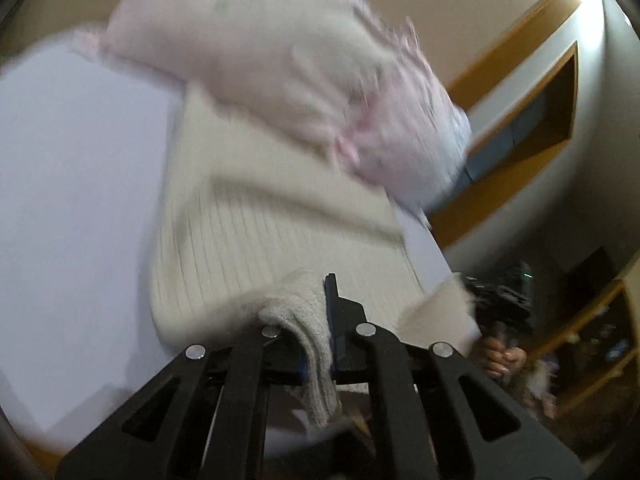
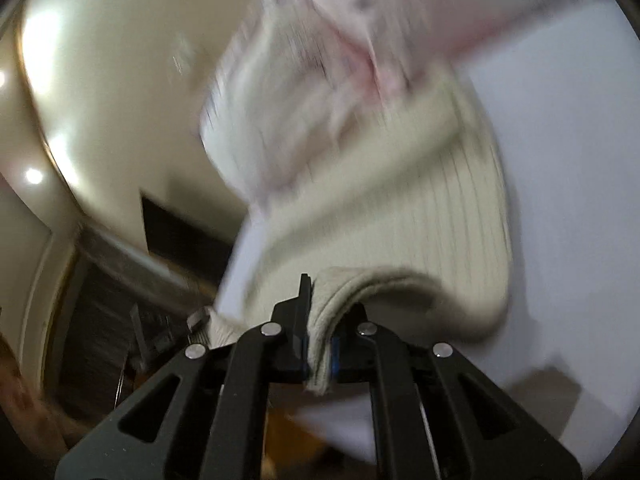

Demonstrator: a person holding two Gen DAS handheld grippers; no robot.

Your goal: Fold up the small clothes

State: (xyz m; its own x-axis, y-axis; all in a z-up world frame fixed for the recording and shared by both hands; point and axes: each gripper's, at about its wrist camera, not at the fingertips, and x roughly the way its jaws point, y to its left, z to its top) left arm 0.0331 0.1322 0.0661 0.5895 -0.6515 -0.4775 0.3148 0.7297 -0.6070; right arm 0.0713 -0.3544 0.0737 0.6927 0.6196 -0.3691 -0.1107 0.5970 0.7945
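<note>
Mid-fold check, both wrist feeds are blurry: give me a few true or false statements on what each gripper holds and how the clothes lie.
1. The left gripper is shut on the cream ribbed garment. True.
2. The right gripper is open and holds nothing. False: it pinches the same garment's edge.
3. A pink garment lies at the cream one's far end. True.
4. The clothes lie on a dark wooden surface. False: the white table is under them.
</note>
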